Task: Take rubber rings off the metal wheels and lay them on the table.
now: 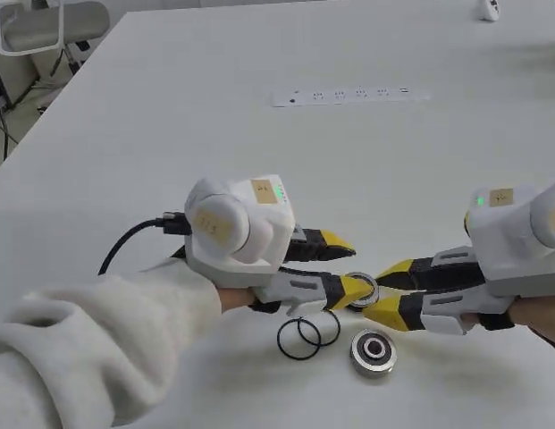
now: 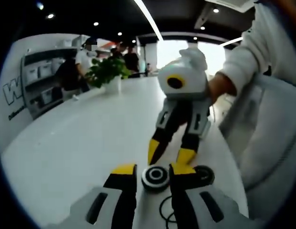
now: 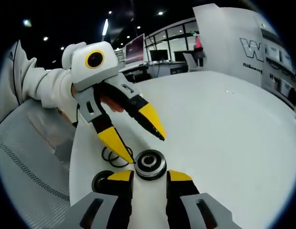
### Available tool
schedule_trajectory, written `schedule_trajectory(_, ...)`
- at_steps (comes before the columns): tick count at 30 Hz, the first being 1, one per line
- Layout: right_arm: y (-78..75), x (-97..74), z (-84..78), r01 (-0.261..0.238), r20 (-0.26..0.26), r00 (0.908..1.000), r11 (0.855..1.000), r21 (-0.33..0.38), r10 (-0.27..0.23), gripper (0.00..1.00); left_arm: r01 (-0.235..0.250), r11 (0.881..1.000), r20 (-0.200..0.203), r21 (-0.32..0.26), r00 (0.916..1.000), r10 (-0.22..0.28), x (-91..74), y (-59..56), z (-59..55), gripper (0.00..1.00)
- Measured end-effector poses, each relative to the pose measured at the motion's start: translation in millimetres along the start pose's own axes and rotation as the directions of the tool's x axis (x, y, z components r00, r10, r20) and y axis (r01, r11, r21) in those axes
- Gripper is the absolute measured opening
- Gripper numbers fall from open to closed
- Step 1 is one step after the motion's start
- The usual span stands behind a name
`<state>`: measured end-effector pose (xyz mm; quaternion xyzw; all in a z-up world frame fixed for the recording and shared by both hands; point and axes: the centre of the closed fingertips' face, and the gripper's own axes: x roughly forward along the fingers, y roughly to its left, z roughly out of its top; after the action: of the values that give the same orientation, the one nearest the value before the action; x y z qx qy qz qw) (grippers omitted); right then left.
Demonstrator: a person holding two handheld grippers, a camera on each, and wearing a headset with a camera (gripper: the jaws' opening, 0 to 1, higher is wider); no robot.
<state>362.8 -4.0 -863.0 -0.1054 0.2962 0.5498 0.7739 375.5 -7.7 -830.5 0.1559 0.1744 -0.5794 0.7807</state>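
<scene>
My left fingers (image 1: 348, 289) and right fingers (image 1: 395, 311) — both spread, holding nothing — crowd one wheel (image 3: 150, 164), half hidden in the head view; two rings (image 1: 304, 335) lie nearby.

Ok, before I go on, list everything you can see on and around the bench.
metal wheels: 2, silver and black, one between the gripper tips, one on the table nearer the person
rubber rings: 2, black, overlapping, left of the nearer wheel
power strip: 1, white, far across the table
table: 1, white
chair: 1, grey, far left
left gripper: white, yellow tips, open
right gripper: same colours, open
sleeve: 1, white, left arm
</scene>
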Motion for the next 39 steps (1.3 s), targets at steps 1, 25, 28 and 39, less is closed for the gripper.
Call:
schedule_trajectory(1,-0.8,0.5,0.5,0.003,0.004,1.0000,1.000,-0.004,-0.003,0.24,-0.002,1.000,-0.009,0.011,1.0000,0.002,1.3,0.0,-2.2,0.26)
schedule_trajectory(25,-0.1,-1.0,-1.1,-0.002,-0.007,1.0000,0.997,-0.073,0.002,0.17,-0.010,0.999,-0.027,-0.053,0.9996,0.008,6.8,-4.1,-11.7,0.14)
schedule_trajectory(28,0.1,-1.6,-1.3,-0.005,-0.010,0.9999,0.997,-0.075,0.004,0.15,-0.010,0.999,-0.025,-0.053,0.9996,0.009,7.3,-3.4,-11.9,0.14)
schedule_trajectory(39,-1.1,3.3,-0.2,0.011,-0.015,0.9998,0.996,-0.092,-0.012,0.21,-0.011,0.999,-0.023,-0.048,0.9997,0.010,9.0,-2.7,-12.1,0.15)
